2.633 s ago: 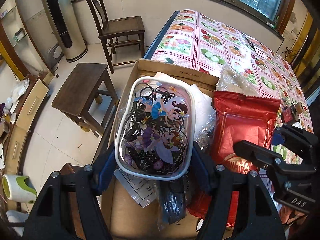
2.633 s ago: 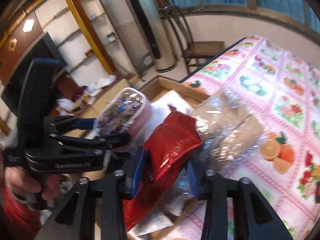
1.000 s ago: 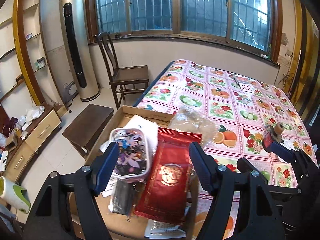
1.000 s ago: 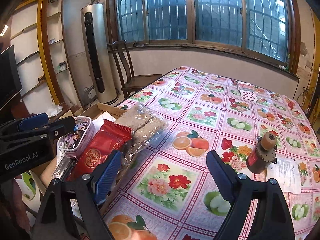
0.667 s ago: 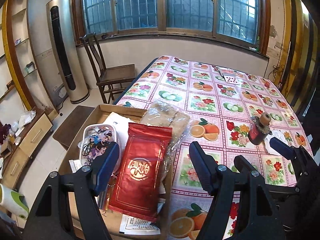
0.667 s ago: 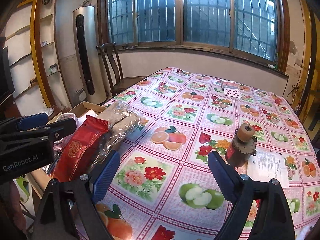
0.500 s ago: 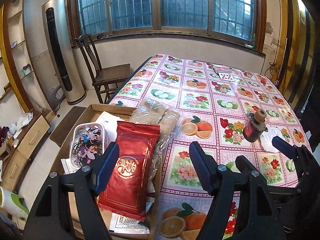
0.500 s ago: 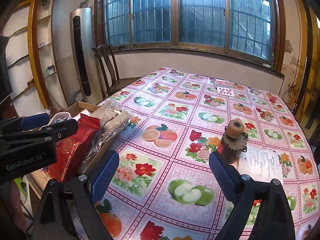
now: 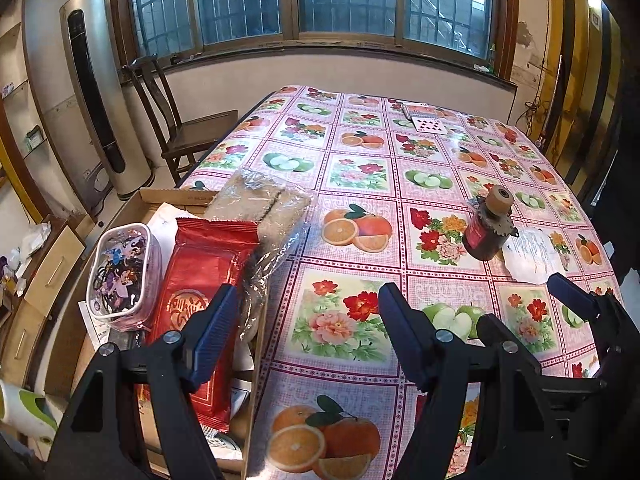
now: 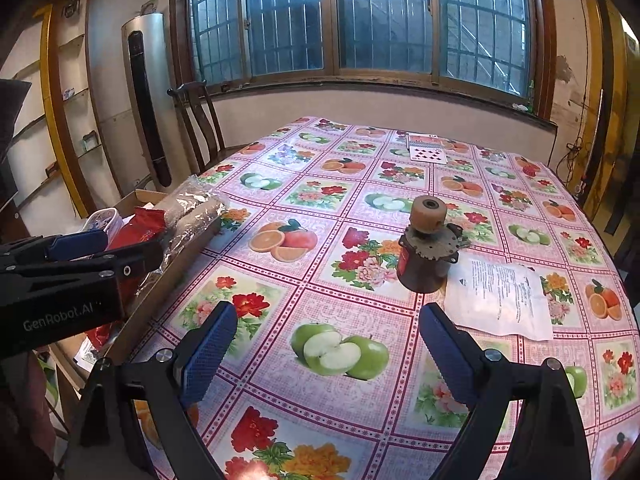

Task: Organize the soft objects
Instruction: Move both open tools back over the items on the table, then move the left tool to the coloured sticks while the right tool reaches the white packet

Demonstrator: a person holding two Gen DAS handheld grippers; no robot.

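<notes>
A cardboard box stands against the table's left edge. In it lie a clear pouch of hair ties, a red foil packet and a clear plastic bag with tan soft material, which overhangs onto the tablecloth. My left gripper is open and holds nothing. It hovers over the box's right rim and the table edge. My right gripper is open too, above an apple print on the cloth. A brown motor-like cylinder stands just beyond it.
A fruit-and-flower tablecloth covers the table. A printed paper sheet lies right of the cylinder, and playing cards lie at the far end. A wooden chair and a tall floor air conditioner stand beyond the box.
Earlier the left gripper held the pouch and the right held the red packet over the box. Both have let go, opened, pulled back and swung right over the table.
</notes>
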